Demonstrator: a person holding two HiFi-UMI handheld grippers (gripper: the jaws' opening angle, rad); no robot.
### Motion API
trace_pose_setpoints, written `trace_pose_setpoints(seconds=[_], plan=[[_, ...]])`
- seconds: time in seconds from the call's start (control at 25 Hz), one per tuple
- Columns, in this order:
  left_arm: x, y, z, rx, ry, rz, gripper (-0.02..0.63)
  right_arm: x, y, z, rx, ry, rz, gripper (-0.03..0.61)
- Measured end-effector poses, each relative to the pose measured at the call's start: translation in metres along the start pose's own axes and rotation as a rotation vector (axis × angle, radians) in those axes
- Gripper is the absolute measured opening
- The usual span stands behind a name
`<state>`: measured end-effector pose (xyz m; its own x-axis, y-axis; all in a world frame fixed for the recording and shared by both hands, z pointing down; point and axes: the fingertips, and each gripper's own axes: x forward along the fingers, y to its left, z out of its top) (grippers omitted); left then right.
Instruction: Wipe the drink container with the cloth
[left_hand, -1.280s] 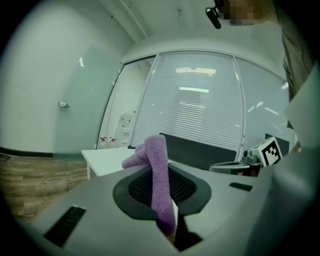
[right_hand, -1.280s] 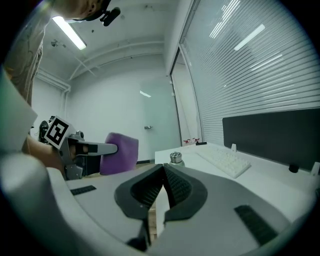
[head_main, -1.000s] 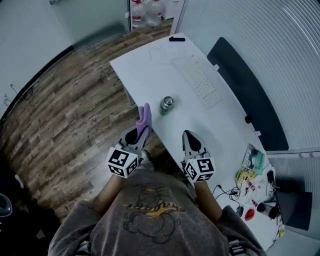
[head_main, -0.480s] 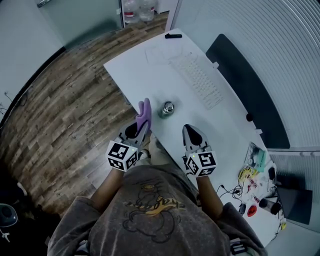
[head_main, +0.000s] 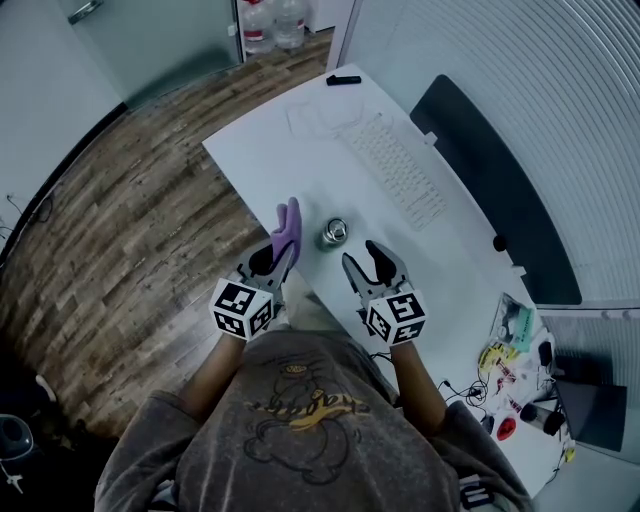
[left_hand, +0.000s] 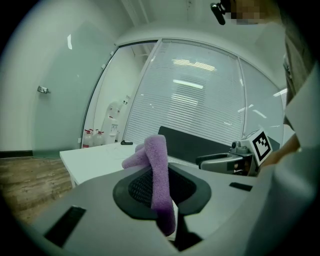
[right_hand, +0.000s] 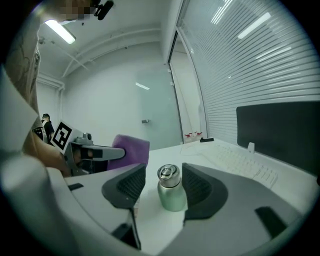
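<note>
Left claw is clenched on a purple cloth. Right claw has just been opening; a small green bottle stands upright on the white surface, lined up between its jaws and untouched. Wiping seems not yet begun.

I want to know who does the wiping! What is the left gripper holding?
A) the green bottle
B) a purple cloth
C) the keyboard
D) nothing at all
B: the left gripper is shut on the purple cloth, which sticks up from between its fingers, while the green bottle stands apart, held by nothing.
</note>
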<state>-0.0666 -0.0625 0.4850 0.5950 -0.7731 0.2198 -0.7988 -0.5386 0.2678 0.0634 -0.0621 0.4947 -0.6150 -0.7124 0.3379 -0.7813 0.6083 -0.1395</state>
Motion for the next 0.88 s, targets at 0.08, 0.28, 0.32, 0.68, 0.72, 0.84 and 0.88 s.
trace_pose_setpoints(seconds=[0.08, 0.28, 0.32, 0.68, 0.72, 0.84, 0.88], plan=[[0.002, 0.004, 0.0, -0.002, 0.006, 0.002, 0.052, 0.01, 0.003, -0.002, -0.009, 0.022, 0.028, 0.254], [0.008, 0.012, -0.002, -0.013, 0.017, 0.004, 0.052, 0.033, 0.0, -0.006, -0.022, 0.055, 0.048, 0.332], [0.01, 0.013, -0.002, -0.015, 0.019, 0.005, 0.052, 0.038, 0.0, -0.007, -0.027, 0.062, 0.05, 0.346], [0.022, 0.022, -0.004, -0.027, 0.032, -0.003, 0.052, 0.068, -0.003, -0.018, -0.072, 0.112, 0.087, 0.347], [0.023, 0.023, -0.004, -0.025, 0.036, -0.005, 0.052, 0.07, -0.003, -0.02, -0.076, 0.117, 0.09, 0.333], [0.029, 0.03, -0.006, -0.021, 0.055, -0.017, 0.052, 0.075, -0.004, -0.022, -0.083, 0.127, 0.091, 0.312], [0.032, 0.033, -0.007, -0.02, 0.063, -0.02, 0.052, 0.076, -0.005, -0.023, -0.082, 0.129, 0.092, 0.309]])
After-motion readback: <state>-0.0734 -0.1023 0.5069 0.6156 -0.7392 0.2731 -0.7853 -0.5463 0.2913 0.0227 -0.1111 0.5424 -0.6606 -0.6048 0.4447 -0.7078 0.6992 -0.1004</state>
